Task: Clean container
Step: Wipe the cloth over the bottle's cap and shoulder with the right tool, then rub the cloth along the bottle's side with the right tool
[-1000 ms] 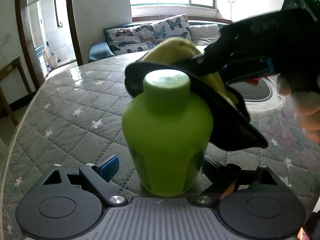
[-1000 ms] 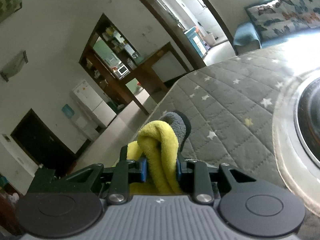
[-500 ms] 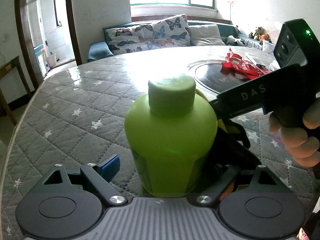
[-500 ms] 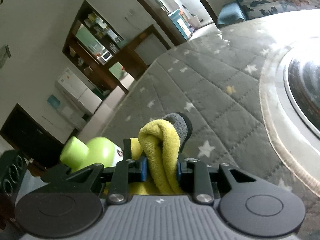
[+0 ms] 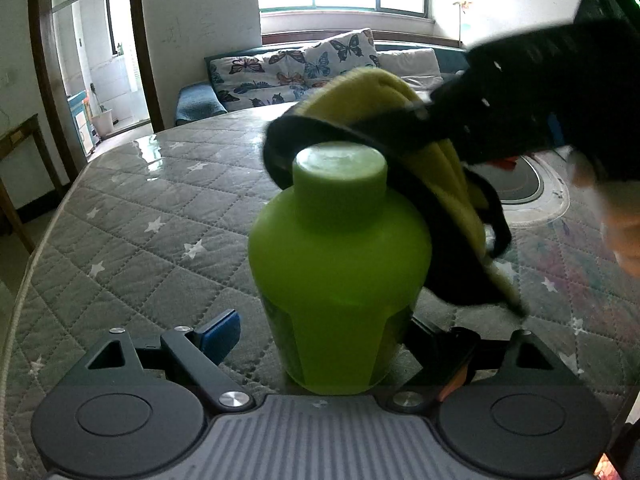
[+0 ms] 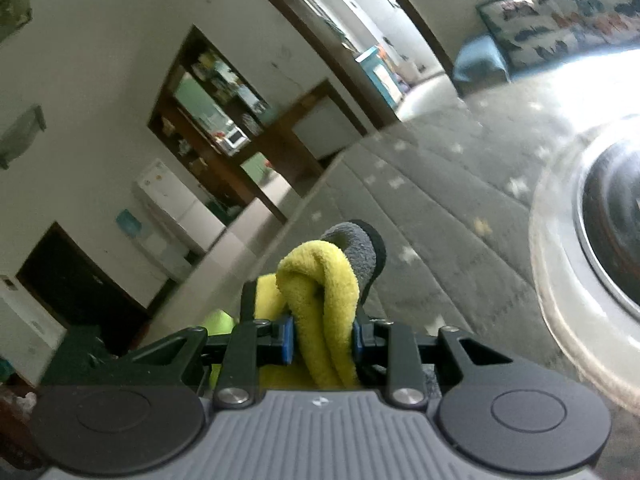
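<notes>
A bright living room with a butterfly-print sofa lies beyond a table under a grey star-quilted cover (image 5: pixel 132 216). Near the middle of it stands the lime-green container (image 5: pixel 338 276), upright and capped, between the half-open jaws of the left gripper (image 5: pixel 320 336); whether the pads press on it cannot be told. The right gripper (image 6: pixel 323 338) is clamped on a yellow and grey cloth (image 6: pixel 328 300) draped against the container's cap and right shoulder. The smooth plastic looks light, stiff and slippery; its lower body seems the safest hold.

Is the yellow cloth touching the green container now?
Touching. In the left wrist view the yellow cloth, clamped in the right gripper, lies against the green container at its cap and shoulder, with no gap visible.
</notes>
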A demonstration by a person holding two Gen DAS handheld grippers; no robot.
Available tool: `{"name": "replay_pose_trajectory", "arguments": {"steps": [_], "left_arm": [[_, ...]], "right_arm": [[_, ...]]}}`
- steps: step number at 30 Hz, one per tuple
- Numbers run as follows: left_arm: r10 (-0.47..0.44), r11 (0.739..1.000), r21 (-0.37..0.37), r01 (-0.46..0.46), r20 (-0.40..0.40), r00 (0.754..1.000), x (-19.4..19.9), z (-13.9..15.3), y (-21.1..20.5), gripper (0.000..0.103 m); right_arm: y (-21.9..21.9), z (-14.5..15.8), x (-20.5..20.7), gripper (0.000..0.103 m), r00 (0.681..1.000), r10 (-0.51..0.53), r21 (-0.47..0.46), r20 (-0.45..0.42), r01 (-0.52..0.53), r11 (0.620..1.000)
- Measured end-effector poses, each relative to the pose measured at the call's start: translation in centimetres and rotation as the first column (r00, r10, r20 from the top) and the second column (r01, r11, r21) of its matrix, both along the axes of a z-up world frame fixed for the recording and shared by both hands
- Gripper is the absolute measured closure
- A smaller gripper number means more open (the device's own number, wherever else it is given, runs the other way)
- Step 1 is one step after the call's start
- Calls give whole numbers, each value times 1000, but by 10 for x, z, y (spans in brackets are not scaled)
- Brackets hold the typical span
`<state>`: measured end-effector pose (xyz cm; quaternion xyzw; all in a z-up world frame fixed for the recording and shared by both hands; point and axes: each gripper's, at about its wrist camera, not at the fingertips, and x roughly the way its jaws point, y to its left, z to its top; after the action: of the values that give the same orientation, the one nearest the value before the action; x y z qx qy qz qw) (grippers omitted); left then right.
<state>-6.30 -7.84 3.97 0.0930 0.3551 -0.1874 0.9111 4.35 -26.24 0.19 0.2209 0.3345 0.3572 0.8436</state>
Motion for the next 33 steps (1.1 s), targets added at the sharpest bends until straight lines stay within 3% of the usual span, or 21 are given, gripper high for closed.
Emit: {"name": "replay_pose_trajectory", "arguments": {"steps": [6, 13, 19, 33], "left_arm": [[-3, 1000, -2, 3, -5, 1000, 1, 0, 1, 13], [-2, 1000, -7, 2, -13, 1000, 4, 0, 5, 13], [25, 1000, 5, -25, -13, 1000, 6, 2, 12, 13], [68, 998, 3, -68, 1, 998, 2, 7, 21, 14]], "right_arm": [[16, 11, 13, 76, 999, 37, -14, 28, -36, 999], [19, -10, 22, 76, 999, 31, -38, -36, -33, 999], [19, -31, 17, 76, 996, 31, -81, -83, -37, 996], [24, -24, -5, 76, 997, 54, -54, -62, -58, 997]]}}
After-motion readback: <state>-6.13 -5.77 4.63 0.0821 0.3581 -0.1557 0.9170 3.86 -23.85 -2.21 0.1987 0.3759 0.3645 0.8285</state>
